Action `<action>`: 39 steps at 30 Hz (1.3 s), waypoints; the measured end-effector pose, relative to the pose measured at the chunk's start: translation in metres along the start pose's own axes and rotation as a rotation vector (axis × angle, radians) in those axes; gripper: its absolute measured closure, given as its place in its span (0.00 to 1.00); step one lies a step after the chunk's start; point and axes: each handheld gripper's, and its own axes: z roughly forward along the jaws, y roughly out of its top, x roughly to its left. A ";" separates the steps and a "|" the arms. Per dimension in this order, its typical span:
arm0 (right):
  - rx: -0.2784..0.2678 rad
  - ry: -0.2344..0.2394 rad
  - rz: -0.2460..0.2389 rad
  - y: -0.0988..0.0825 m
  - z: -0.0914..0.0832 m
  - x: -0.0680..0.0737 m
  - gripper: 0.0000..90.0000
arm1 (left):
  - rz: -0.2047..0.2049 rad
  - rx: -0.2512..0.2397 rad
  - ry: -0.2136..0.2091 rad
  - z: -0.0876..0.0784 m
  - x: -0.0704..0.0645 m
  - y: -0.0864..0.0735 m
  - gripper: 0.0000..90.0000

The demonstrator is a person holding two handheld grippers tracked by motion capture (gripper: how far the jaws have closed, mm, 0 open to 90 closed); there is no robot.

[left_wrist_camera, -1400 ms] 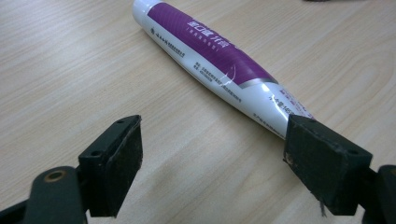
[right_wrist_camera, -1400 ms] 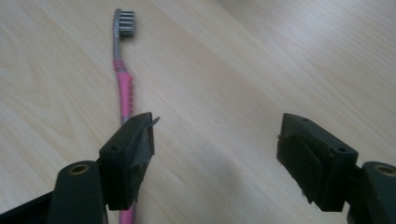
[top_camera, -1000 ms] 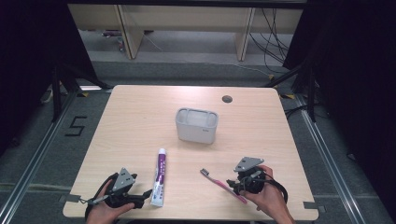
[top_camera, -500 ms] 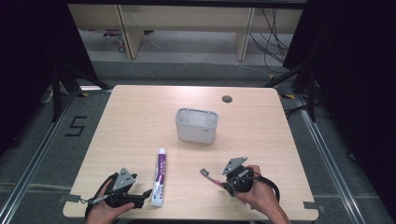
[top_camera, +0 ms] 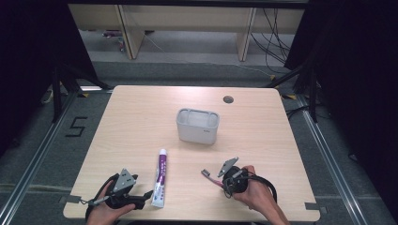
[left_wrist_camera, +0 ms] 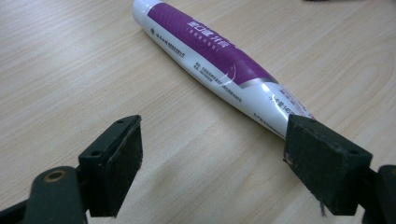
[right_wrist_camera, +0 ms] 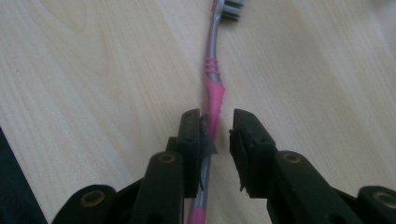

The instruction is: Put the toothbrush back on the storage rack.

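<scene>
A pink and grey toothbrush [top_camera: 210, 176] [right_wrist_camera: 214, 74] lies flat on the wooden table [top_camera: 141, 126], bristle head pointing away from my right gripper [top_camera: 222, 181] [right_wrist_camera: 216, 116]. That gripper's jaws have just been closing and stand on either side of the handle; one pad touches it, while a small gap shows at the other. A white and purple toothpaste tube [top_camera: 160, 178] [left_wrist_camera: 219, 60] lies left of the toothbrush. My left gripper [top_camera: 143, 197] [left_wrist_camera: 212, 154] rests open on the table, its right jaw just short of the tube's flat end, with nothing between the jaws.
A grey open-topped holder [top_camera: 197, 125] stands upright near the table's middle, beyond both items. A round cable hole [top_camera: 228, 99] sits at the far right. The table's front edge lies close behind both hands.
My right gripper has slid left along the toothbrush handle and its jaws have narrowed around it. The left gripper and the toothpaste tube have stayed put.
</scene>
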 end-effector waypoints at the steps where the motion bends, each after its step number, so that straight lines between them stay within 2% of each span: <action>1: 0.006 0.010 -0.010 0.001 0.000 0.000 0.82 | -0.001 0.002 0.000 0.000 0.000 0.000 0.21; 2: 0.017 0.009 -0.022 0.002 0.002 0.001 0.82 | 0.002 0.000 0.006 0.000 0.001 0.000 0.21; 7: 0.046 0.013 -0.011 0.004 0.004 0.003 0.84 | -0.001 0.002 0.001 0.000 0.000 0.000 0.21; 16: 0.090 0.022 -0.031 0.010 0.007 0.001 0.88 | 0.000 0.001 0.001 0.000 0.000 0.000 0.21; 18: 0.129 0.041 -0.040 0.013 0.008 0.001 0.90 | -0.002 0.001 0.003 0.000 0.000 0.000 0.21; 20: 0.135 0.045 -0.042 0.014 0.007 0.001 0.90 | -0.005 0.004 0.004 0.000 0.000 0.000 0.21; 21: 0.141 0.032 -0.035 0.015 0.008 0.003 0.91 | -0.003 0.003 0.006 0.000 -0.001 0.000 0.21; 22: 0.159 0.050 -0.052 0.017 0.008 0.003 0.91 | -0.004 0.004 0.004 0.000 0.000 0.000 0.21; 25: 0.168 0.051 -0.068 0.019 0.008 0.003 0.91 | 0.000 0.001 0.001 0.000 0.000 0.000 0.21; 26: 0.177 0.037 -0.072 0.020 0.008 0.004 0.91 | 0.000 -0.003 0.002 0.000 0.000 0.000 0.21; 28: 0.188 0.038 -0.079 0.020 0.007 0.004 0.91 | 0.001 0.007 0.006 0.000 0.000 0.000 0.21; 29: 0.199 0.018 -0.094 0.021 0.008 0.004 0.91 | 0.001 0.001 0.002 0.000 0.000 0.000 0.21; 30: 0.224 0.039 -0.066 0.022 0.007 0.005 0.91 | 0.005 0.002 0.006 0.000 0.000 0.000 0.21; 31: 0.224 0.039 -0.066 0.022 0.007 0.005 0.91 | 0.001 -0.001 0.002 0.001 0.000 0.000 0.21; 32: 0.247 0.016 -0.108 0.023 0.008 0.003 0.91 | 0.007 0.011 0.009 0.000 0.000 0.000 0.21; 33: 0.247 0.016 -0.108 0.023 0.008 0.003 0.91 | 0.007 0.011 0.009 0.000 0.000 0.000 0.21; 34: 0.256 0.019 -0.087 0.024 0.008 0.004 0.91 | 0.013 0.018 0.011 0.000 0.001 0.000 0.21; 36: 0.276 0.020 -0.110 0.025 0.011 0.002 0.92 | -0.002 0.004 0.002 0.000 -0.001 0.000 0.21; 39: 0.279 0.028 -0.123 0.026 0.012 0.001 0.92 | 0.011 0.016 0.011 0.000 0.000 0.000 0.21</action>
